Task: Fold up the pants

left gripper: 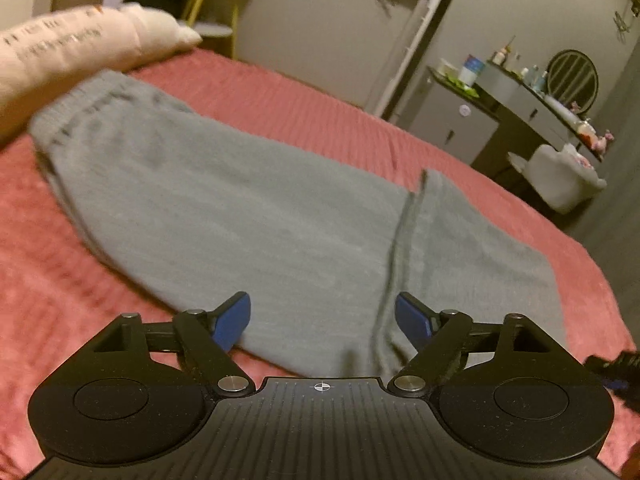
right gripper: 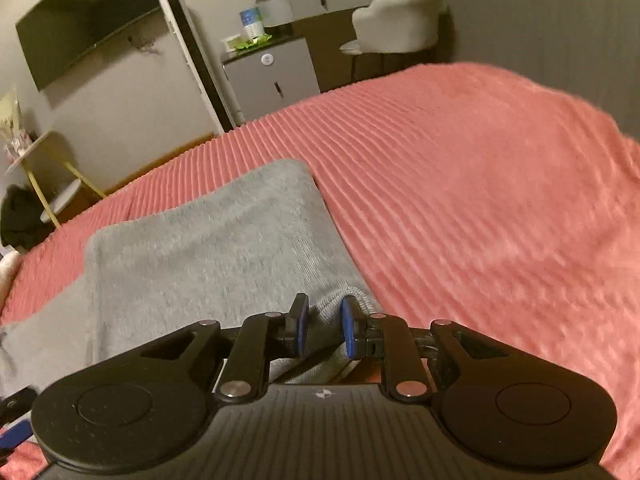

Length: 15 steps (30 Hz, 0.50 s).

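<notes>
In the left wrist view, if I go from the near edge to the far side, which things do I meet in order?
Left gripper, jaws open → grey pants lying on the pink bedspread → pale pillow → yellow-legged side table by the far wall.

Two matte black plastic grippers, left (left gripper: 323, 318) and right (right gripper: 323, 326), are fitted with blue finger pads (left gripper: 234, 320), silver pivot screws (left gripper: 234, 383), ribbed housings.
</notes>
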Available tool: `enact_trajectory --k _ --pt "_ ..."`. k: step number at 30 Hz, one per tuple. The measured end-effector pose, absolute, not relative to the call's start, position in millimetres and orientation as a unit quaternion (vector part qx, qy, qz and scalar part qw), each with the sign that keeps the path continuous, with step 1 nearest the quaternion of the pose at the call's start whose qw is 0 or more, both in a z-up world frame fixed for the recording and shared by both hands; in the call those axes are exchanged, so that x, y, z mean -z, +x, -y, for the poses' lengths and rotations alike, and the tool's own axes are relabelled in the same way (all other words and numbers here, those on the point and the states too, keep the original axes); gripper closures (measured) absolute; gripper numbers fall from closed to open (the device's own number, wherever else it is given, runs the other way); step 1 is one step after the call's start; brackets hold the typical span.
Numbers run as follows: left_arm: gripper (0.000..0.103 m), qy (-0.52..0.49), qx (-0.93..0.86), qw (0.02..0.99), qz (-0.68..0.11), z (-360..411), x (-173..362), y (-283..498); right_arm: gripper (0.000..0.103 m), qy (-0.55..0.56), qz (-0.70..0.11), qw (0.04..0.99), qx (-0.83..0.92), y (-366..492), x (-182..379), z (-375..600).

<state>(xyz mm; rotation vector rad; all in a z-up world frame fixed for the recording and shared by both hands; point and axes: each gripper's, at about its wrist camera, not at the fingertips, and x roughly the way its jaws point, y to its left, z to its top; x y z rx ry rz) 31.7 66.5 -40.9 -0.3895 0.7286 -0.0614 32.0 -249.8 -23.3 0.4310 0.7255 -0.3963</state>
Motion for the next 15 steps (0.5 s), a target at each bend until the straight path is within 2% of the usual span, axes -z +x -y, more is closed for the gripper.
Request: enact_trajectory --k 3,5,9,12,13,15 --pt "0.016 -0.203 0.007 0.917 -0.343 -89.4 36.7 23.2 0.082 0.231 -0.351 0.881 0.217 27.8 8.6 255.8" --pt "0.014 -0.231 -0.009 0.913 -0.336 -105.9 36.5 19.9 0.066 0.24 -0.328 0.883 0.234 17.2 -0.7 263.3" --pt "0.011 -0.288 -0.022 0.892 -0.347 -124.1 49.0 28.4 0.066 0.261 -0.292 0.904 0.174 16.6 -5.6 265.6" --pt "0.012 -0.285 -0.048 0.891 -0.349 -125.6 54.8 33.3 0.075 0.25 -0.32 0.906 0.124 44.9 14.5 254.7" --pt "0.012 -0.283 -0.055 0.892 -0.348 -127.4 55.8 32.6 0.085 0.232 -0.323 0.91 0.113 53.6 23.5 250.0" --pt "0.012 -0.291 -0.061 0.887 -0.353 -131.7 58.6 32.7 0.087 0.161 -0.338 0.919 0.124 70.8 49.3 240.2"
